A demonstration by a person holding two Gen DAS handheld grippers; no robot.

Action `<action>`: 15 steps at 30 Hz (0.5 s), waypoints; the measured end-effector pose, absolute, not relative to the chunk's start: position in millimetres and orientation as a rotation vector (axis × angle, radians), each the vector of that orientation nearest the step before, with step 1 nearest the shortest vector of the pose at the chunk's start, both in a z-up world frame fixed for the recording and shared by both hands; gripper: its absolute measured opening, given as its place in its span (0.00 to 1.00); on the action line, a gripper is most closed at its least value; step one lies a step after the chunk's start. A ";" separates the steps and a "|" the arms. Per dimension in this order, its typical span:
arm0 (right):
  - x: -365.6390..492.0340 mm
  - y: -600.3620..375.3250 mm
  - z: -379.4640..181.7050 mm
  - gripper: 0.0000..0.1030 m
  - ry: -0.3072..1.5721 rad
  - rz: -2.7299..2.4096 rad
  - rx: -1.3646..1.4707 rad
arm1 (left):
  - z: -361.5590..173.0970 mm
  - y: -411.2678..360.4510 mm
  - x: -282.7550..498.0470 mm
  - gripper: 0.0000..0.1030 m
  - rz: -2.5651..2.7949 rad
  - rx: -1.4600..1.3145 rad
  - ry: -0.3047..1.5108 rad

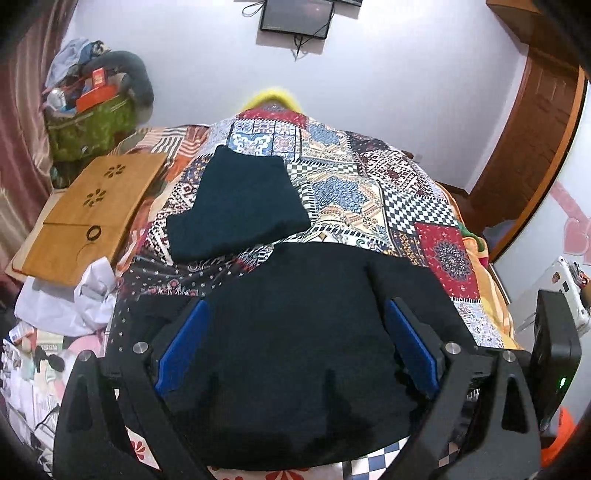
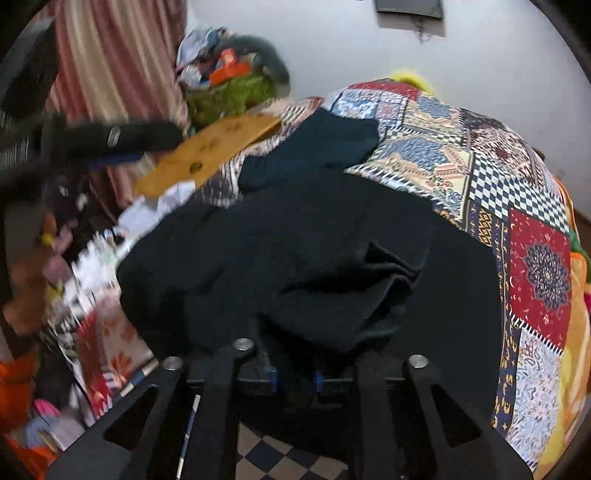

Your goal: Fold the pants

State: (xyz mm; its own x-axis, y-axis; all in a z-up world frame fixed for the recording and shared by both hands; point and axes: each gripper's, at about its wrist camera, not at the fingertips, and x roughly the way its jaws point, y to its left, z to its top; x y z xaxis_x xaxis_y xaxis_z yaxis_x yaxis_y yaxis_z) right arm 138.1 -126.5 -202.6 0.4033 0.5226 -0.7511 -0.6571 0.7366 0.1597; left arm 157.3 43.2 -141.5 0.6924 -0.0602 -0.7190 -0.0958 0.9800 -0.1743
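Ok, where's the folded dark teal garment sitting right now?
In the left wrist view the folded dark teal garment lies on the patchwork quilt, left of centre, just beyond the black pants and right of the tan wooden board.

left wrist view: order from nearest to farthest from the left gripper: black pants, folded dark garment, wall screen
1. black pants, right between the open left gripper fingers.
2. folded dark garment, further up the quilt, slightly left.
3. wall screen, high on the far wall.

The right gripper's fingertips [image 2: 295, 380] are buried in black pants [image 2: 295, 258]. The clutter [image 2: 55, 258] off the bed's left edge is motion-blurred.
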 end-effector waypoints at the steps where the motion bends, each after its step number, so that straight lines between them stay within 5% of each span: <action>1: 136.4 -124.9 -203.1 0.24 0.881 0.753 -0.189 | -142.0 43.1 157.3 0.94 0.020 -0.207 0.810; 7: 131.4 -147.0 -180.8 0.40 0.846 0.744 -0.133 | -140.0 31.3 161.6 0.94 -0.005 -0.188 0.819; 15: 129.6 -209.4 -157.3 0.43 0.797 0.611 -0.032 | -136.1 -17.8 176.8 0.94 -0.081 -0.094 0.837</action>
